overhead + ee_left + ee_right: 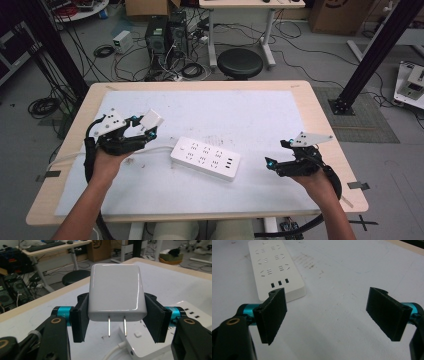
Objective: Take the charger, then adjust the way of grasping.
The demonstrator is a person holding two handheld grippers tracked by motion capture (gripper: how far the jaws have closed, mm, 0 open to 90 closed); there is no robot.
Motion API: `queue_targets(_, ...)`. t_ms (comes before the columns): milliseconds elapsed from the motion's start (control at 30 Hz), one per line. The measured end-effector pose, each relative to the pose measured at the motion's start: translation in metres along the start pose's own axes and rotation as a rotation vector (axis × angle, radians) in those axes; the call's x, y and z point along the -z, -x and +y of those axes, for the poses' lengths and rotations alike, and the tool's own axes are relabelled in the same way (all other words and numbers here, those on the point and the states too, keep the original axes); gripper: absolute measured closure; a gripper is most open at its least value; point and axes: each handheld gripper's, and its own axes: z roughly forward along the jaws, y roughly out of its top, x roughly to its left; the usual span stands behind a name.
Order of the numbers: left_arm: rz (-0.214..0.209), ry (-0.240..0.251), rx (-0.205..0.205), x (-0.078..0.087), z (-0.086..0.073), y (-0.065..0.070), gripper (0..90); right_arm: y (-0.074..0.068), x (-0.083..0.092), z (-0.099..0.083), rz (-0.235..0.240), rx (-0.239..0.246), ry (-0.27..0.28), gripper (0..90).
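A white wall charger [117, 291] is pinched between the pads of the left tool [141, 127], its two flat prongs [117, 326] left free of the pads. In the left gripper view the prongs point back toward the camera, away from the desk's far edge. The charger is held in the air above the left part of the desk [260, 112], while the white power strip [205, 158] lies flat near the middle — to the right of the left tool and somewhat nearer the person, its long axis running left to right with a slight slant. The left hand is judged the better placed for plugging in, since the charger would have to be carried over the sockets with its prongs turned downward. The charger is glossy, boxy and round-cornered; the strip shows rows of sockets and three small ports. The right tool [332, 315] is held spread and empty, low over the desk just right of the strip's end.
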Motion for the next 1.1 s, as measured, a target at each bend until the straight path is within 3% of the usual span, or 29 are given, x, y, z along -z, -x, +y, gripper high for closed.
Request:
queue_targets(167,-0.059,-0.005,-0.043,0.001,0.001,0.01,42.5,-0.001,0.001,-0.001,0.006,0.005,-0.005,17.1)
queue_targets(433,-0.126,-0.008,-0.071,0.001,-0.004,0.019,42.5,-0.008,0.0,0.006,0.032,0.003,-0.009,17.1)
queue_targets(533,-0.155,-0.012,-0.09,0.003,-0.006,0.023,42.5,-0.01,-0.003,0.009,0.034,0.029,0.0,17.1)
queue_targets(833,-0.252,-0.042,-0.18,0.0,-0.008,0.038,42.5,-0.02,-0.013,0.016,0.088,0.034,-0.003,17.1)
queue_targets(1100,-0.294,-0.065,-0.255,-0.004,-0.01,0.051,42.5,-0.028,-0.018,0.021,0.111,0.042,0.004,17.1)
